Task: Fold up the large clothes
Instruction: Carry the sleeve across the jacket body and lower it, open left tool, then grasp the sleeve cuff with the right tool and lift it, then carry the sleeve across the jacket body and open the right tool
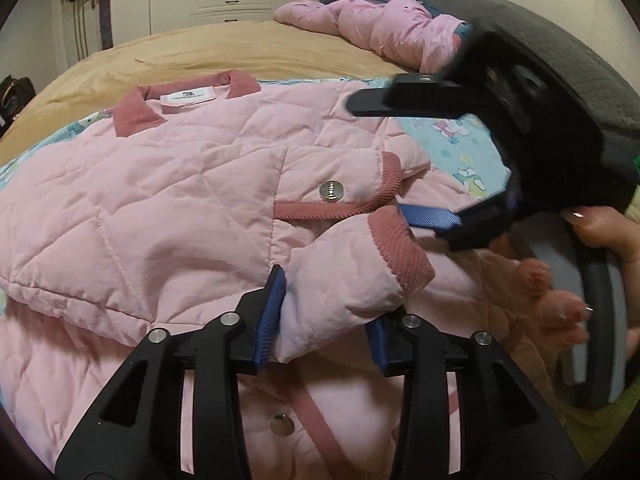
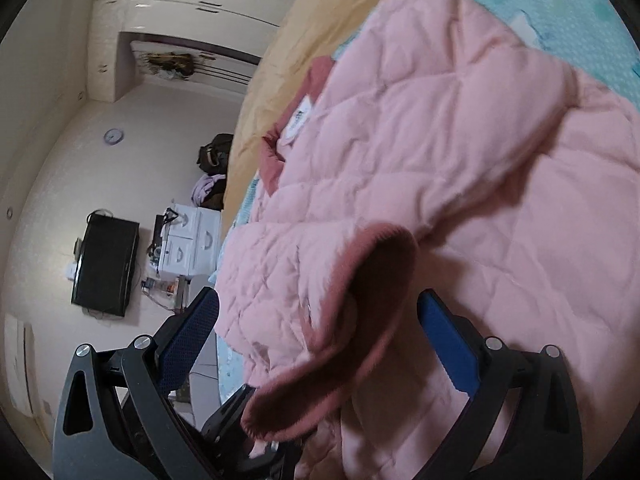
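Jacket (image 1: 168, 184) lies flat on the bed (image 1: 200, 52), collar far from the tools, sleeves crossed over the chest, so mid-fold. Left gripper (image 1: 320, 320): cuff (image 1: 396, 248) sits between its part-open jaws; can't tell if pads press. Right gripper (image 2: 320, 344): jaws wide, other cuff (image 2: 360, 304) loose between them, nothing gripped.
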The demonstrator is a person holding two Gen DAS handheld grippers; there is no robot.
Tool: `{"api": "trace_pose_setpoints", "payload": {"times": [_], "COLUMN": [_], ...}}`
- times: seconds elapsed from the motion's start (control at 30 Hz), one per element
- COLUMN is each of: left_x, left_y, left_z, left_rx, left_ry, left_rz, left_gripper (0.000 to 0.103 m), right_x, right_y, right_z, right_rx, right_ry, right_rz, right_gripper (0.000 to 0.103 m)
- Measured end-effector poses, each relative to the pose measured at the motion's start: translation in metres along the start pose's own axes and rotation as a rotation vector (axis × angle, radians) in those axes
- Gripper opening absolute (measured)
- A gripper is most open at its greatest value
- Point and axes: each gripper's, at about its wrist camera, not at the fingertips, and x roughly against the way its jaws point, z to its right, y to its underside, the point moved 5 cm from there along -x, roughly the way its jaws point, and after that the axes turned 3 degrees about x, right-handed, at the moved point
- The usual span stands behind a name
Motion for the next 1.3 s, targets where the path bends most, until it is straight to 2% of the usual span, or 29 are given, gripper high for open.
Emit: {"api": "trace_pose_setpoints", "payload": {"times": [0.03, 0.07, 0.1, 0.13, 0.17, 0.2, 0.3, 0.4, 0.63, 0.77, 0.9, 1.0, 1.13, 1.23, 1.3], "left_x": [0.001, 0.003, 0.005, 0.007, 0.011, 0.015, 0.028, 0.04, 0.088, 0.12, 0.152, 0.173, 0.194, 0.204, 0.208], "left_y": [0.0, 0.001, 0.001, 0.002, 0.002, 0.001, 0.0, -0.003, -0.01, -0.015, -0.013, -0.006, 0.0, 0.0, -0.003], "left_z": [0.001, 0.003, 0.005, 0.006, 0.007, 0.008, 0.01, 0.006, -0.04, -0.096, -0.156, -0.189, -0.221, -0.242, -0.254], "left_rx": [-0.01, -0.023, -0.032, -0.035, -0.036, -0.039, -0.051, -0.045, 0.087, 0.193, 0.362, 0.446, 0.531, 0.585, 0.622], "left_ry": [-0.009, -0.019, -0.02, -0.008, -0.015, -0.028, -0.017, -0.018, -0.027, -0.123, -0.164, -0.215, -0.256, -0.286, -0.279], "left_rz": [0.001, 0.003, 0.005, 0.009, 0.022, 0.042, 0.068, 0.09, 0.175, 0.239, 0.299, 0.33, 0.367, 0.386, 0.389], "left_gripper": [0.032, 0.035, 0.042, 0.068, 0.09, 0.09, 0.09, 0.091, 0.094, 0.094, 0.094, 0.094, 0.094, 0.094, 0.094], "right_x": [-0.003, -0.006, -0.009, -0.011, -0.012, -0.013, -0.01, -0.008, -0.005, -0.004, 0.004, 0.015, 0.028, 0.027, 0.025], "right_y": [0.0, -0.001, -0.002, -0.003, -0.003, -0.003, -0.004, -0.007, -0.019, -0.027, -0.047, -0.064, -0.089, -0.107, -0.114], "right_z": [0.0, -0.001, -0.001, -0.002, -0.003, -0.005, -0.022, -0.044, -0.116, -0.164, -0.212, -0.239, -0.249, -0.234, -0.219], "right_rx": [0.004, 0.017, 0.033, 0.054, 0.079, 0.104, 0.22, 0.34, 0.629, 0.787, 0.895, 0.952, 0.976, 0.936, 0.908], "right_ry": [0.001, -0.003, 0.008, 0.021, 0.034, 0.038, 0.037, 0.051, 0.082, 0.082, 0.062, 0.053, 0.093, 0.141, 0.166], "right_rz": [-0.002, -0.008, -0.013, -0.021, -0.02, -0.019, -0.007, -0.001, 0.049, 0.092, 0.145, 0.192, 0.25, 0.256, 0.258], "right_gripper": [0.088, 0.078, 0.07, 0.064, 0.052, 0.042, 0.025, 0.02, 0.015, 0.013, 0.012, 0.011, 0.011, 0.011, 0.011]}}
